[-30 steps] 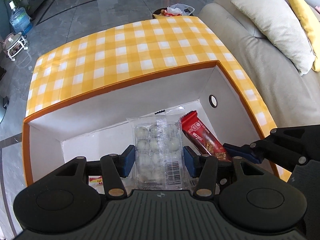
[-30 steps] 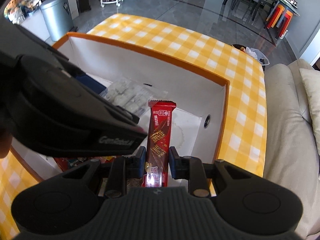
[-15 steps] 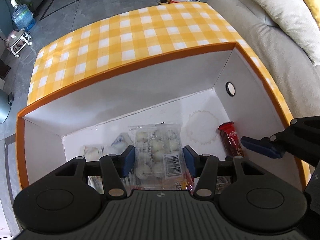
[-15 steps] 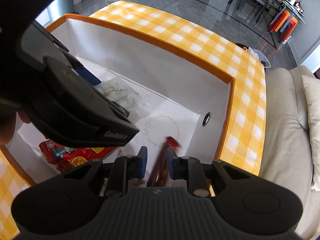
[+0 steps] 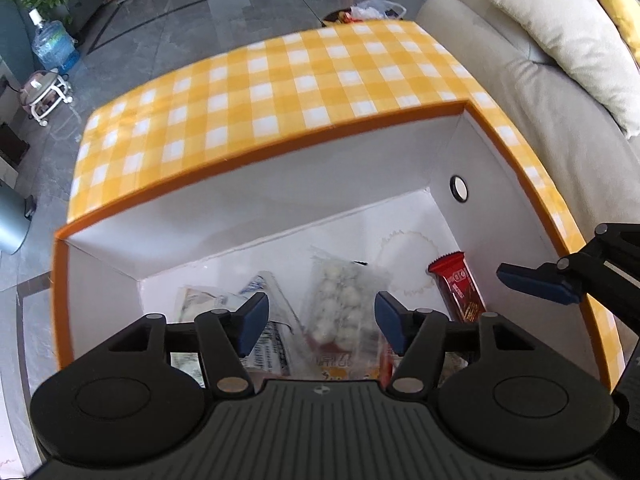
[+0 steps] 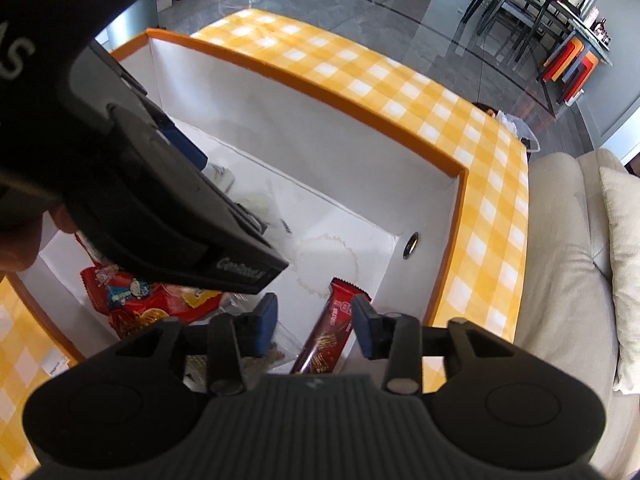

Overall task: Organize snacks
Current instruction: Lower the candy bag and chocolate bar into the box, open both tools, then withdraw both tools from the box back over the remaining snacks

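Hovering both over the orange-rimmed white box (image 5: 256,208): my left gripper (image 5: 320,316) gapes wide, empty, clear packet of white balls (image 5: 344,300) below; right gripper (image 6: 314,322) spread, empty, above the red wrapped chocolate bar (image 6: 332,332) on the floor.

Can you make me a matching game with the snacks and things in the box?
Things:
1. chocolate bar
2. bag of white balls
3. box rim
4. left gripper

Descriptions:
A. orange
B. open, holding nothing
C. clear wrapper, in the middle of the box floor
D. red wrapper, by the wall with the round hole

Pairs: 1-D, 2-C, 3-A, 4-B
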The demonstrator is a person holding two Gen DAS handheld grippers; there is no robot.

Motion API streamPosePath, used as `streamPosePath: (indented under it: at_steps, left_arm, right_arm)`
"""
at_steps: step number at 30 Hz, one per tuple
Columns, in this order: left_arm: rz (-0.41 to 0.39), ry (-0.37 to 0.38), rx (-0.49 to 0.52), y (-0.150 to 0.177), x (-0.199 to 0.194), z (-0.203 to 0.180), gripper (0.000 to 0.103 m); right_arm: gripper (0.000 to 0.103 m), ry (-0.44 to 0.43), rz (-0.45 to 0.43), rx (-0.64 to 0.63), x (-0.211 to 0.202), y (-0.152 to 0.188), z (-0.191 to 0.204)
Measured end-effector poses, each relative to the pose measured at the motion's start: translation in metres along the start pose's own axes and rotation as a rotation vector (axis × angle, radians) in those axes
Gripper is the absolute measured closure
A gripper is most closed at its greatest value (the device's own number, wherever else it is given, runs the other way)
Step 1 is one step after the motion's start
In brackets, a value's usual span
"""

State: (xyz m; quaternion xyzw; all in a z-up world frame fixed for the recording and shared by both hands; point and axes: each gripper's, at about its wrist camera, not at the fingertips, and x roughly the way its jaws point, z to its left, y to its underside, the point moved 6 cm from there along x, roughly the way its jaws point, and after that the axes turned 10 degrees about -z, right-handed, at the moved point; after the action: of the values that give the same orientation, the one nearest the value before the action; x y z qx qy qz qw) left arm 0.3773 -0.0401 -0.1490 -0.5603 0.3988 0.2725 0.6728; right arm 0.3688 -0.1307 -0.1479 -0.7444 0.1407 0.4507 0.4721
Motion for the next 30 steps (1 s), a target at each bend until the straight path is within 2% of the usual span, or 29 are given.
streamPosePath:
  at_steps: [6,10,12,20,30]
  left_arm:
    - [-0.024,-0.023,-0.006,0.001,-0.014,0.006,0.031]
    - [-0.05,-0.024,-0.025,0.004,-0.028,0.007,0.031]
    - [-0.071,-0.028,-0.019,0.007,-0.036,0.005,0.031]
    - [-0.193,-0.048,0.009,0.018,-0.078,0.0,0.031]
    - [-0.34,-0.057,0.044,0.046,-0.137,-0.016,0.03]
  right_arm:
    - [0.052,0.006,-0.045,-0.001,-0.014,-0.003,-0.001]
    - [0.05,0.012,-0.082,0.011,-0.027,-0.003,-0.002]
    - [0.044,0.018,-0.107,0.028,-0.036,-0.003,-0.002]
    - [0.044,0.034,-0.223,0.094,-0.077,0.008,-0.004]
    - [0.044,0.064,-0.348,0.179,-0.127,0.042,0.007]
